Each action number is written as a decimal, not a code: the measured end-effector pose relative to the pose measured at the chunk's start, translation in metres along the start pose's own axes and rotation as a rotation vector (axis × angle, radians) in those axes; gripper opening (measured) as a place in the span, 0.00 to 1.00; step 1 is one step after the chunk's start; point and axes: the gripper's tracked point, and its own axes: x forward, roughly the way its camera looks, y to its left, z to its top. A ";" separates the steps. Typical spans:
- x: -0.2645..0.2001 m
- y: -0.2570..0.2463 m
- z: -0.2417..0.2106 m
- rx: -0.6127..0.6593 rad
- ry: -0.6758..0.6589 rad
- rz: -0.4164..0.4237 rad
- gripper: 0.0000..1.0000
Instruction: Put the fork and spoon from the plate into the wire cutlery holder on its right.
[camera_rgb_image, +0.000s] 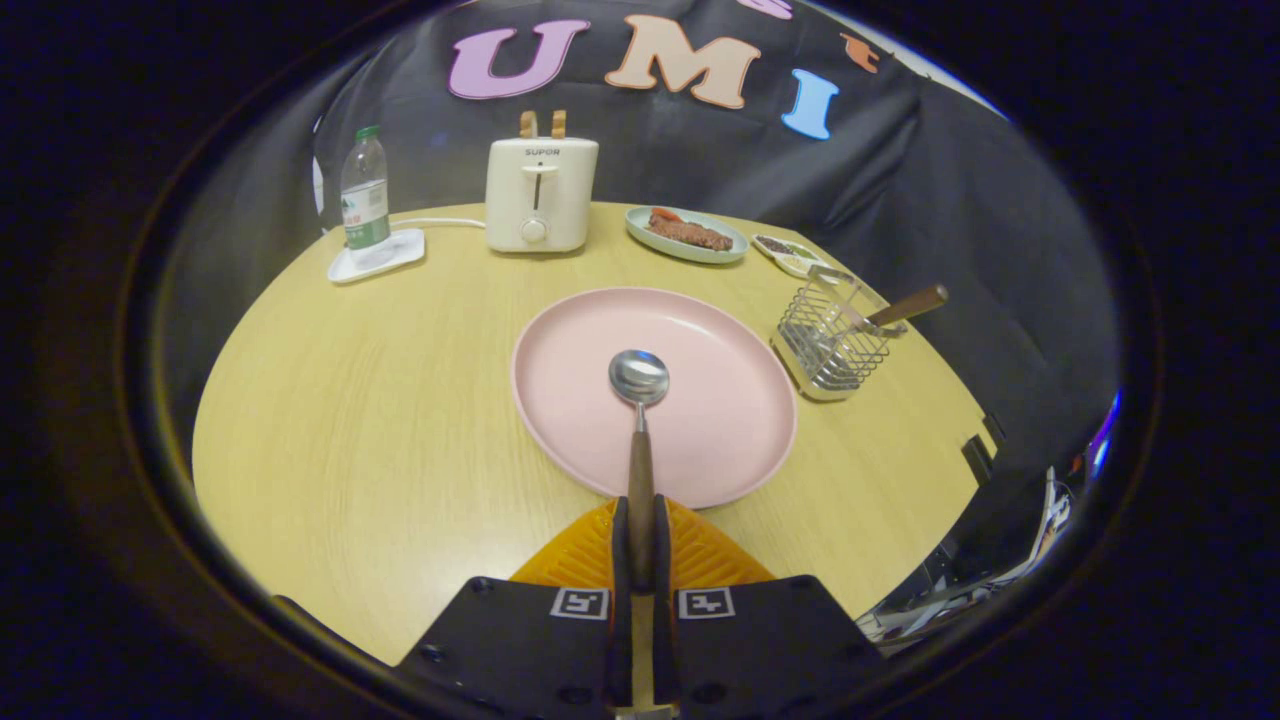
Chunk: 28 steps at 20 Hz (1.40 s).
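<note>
My gripper (641, 530) is shut on the wooden handle of the spoon (640, 400), whose steel bowl reaches forward over the pink plate (720, 420). The plate lies just ahead of the fingers on the round wooden table. To the plate's right stands the wire cutlery holder (830, 345). A wooden utensil handle (908, 305) sticks out of the holder, leaning to the right; its head is hidden inside the wires.
Beyond the plate stand a white toaster (540, 195), a water bottle (365, 190) on a white tray, a green dish with food (687, 234) and a small sauce dish (785, 252). The table edge (940, 400) drops off just right of the holder.
</note>
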 end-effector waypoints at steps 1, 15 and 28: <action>-0.001 0.002 0.002 0.002 -0.005 0.006 0.11; -0.036 0.002 0.041 0.017 -0.043 0.049 0.04; -0.036 -0.080 0.135 0.274 -0.019 -0.103 0.04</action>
